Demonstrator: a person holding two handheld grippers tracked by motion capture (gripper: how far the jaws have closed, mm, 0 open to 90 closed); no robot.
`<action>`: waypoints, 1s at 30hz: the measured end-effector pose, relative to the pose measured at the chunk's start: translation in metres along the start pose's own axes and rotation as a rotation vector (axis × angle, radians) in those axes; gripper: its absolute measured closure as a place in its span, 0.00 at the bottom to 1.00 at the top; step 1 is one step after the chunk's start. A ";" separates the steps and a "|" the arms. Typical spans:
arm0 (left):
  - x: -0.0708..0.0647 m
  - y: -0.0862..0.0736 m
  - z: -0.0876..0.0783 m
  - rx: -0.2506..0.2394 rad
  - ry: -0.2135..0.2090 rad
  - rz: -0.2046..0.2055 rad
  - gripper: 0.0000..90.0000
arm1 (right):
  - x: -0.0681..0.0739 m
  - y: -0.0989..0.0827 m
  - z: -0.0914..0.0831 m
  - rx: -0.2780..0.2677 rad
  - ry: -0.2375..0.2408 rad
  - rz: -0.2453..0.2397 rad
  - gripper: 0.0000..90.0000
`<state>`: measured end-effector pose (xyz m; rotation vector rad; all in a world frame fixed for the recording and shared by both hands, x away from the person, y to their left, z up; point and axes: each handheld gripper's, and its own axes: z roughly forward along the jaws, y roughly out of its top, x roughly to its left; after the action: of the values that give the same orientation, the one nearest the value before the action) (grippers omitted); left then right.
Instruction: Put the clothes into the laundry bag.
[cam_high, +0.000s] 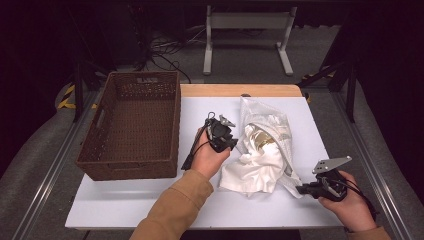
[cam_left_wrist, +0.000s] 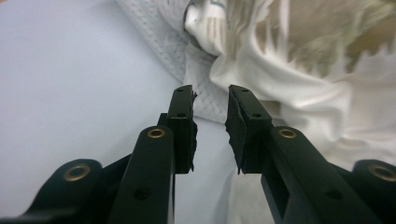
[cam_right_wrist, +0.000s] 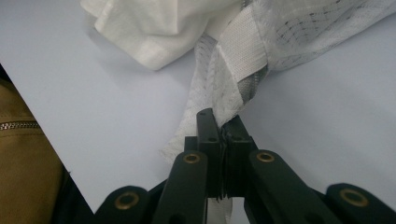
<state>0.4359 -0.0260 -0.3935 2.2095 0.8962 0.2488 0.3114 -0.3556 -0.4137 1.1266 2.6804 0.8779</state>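
A white mesh laundry bag (cam_high: 280, 125) lies on the white table (cam_high: 150, 200), with a white garment (cam_high: 252, 167) that has a gold print spilling out of its near end. My left gripper (cam_high: 231, 145) sits at the bag's left side. In the left gripper view its jaws (cam_left_wrist: 210, 95) stand open with a gap, nothing between the pads, and the mesh (cam_left_wrist: 159, 28) and garment (cam_left_wrist: 289, 79) lie just beyond the tips. My right gripper (cam_high: 300, 189) is at the bag's near right corner, shut (cam_right_wrist: 220, 121) on a strip of the mesh bag's edge (cam_right_wrist: 205, 93).
A brown wicker basket (cam_high: 127, 170) stands at the table's left side, its inside bare. A wooden strip (cam_high: 235, 90) borders the table's far edge. Beyond it are a white metal stand (cam_high: 245, 30) and cables on the floor. A tan sleeve (cam_right_wrist: 23, 140) is beside the right gripper.
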 end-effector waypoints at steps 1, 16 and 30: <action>0.002 0.000 0.005 0.008 0.005 0.004 0.79 | 0.000 0.000 0.000 0.000 -0.001 0.000 0.98; 0.012 -0.002 0.056 0.055 -0.044 0.045 0.66 | 0.001 -0.002 0.001 -0.016 -0.003 0.002 0.98; 0.006 -0.002 0.077 0.037 -0.108 0.058 0.76 | 0.002 -0.001 -0.003 -0.043 -0.029 -0.001 0.88</action>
<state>0.4711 -0.0640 -0.4504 2.2629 0.7844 0.1397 0.3081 -0.3559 -0.4118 1.1199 2.6256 0.9076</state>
